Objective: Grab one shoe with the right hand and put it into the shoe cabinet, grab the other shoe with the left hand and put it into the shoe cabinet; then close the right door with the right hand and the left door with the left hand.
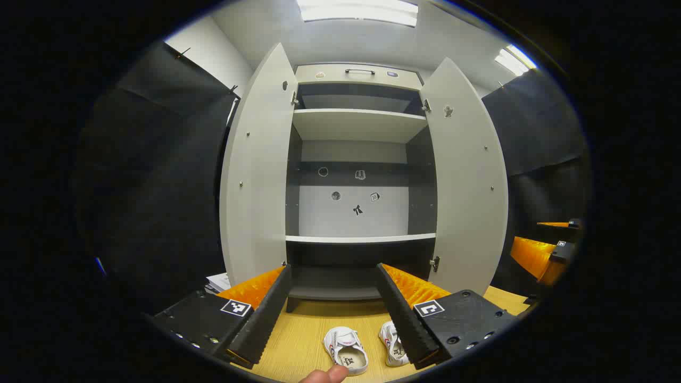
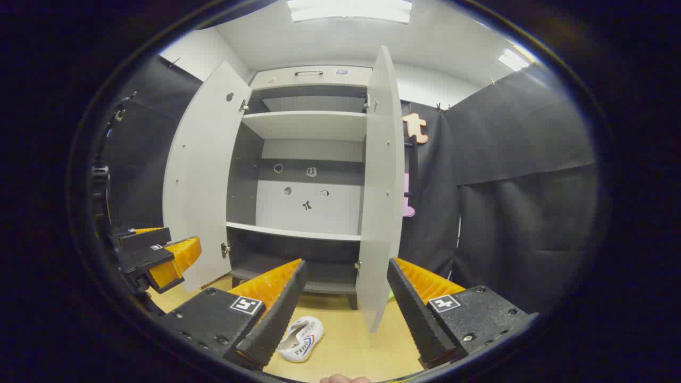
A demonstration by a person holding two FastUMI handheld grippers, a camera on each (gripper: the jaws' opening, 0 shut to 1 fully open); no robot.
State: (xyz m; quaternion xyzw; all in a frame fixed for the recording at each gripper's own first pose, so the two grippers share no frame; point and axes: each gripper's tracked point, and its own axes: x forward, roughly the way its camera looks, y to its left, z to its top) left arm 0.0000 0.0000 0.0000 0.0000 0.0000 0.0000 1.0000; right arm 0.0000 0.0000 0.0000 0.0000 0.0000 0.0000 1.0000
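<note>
Two small white shoes with red and blue stripes, one beside the other, lying on the wooden table, toes toward the grey shoe cabinet, left door and right door wide open, shelves bare

wooden floor carrying two white shoes lying just ahead of the left tool's fingers, cabinet standing beyond.

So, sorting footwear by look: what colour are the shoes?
White, with red and blue stripes on the shoes; clearest in the right gripper view.
</note>
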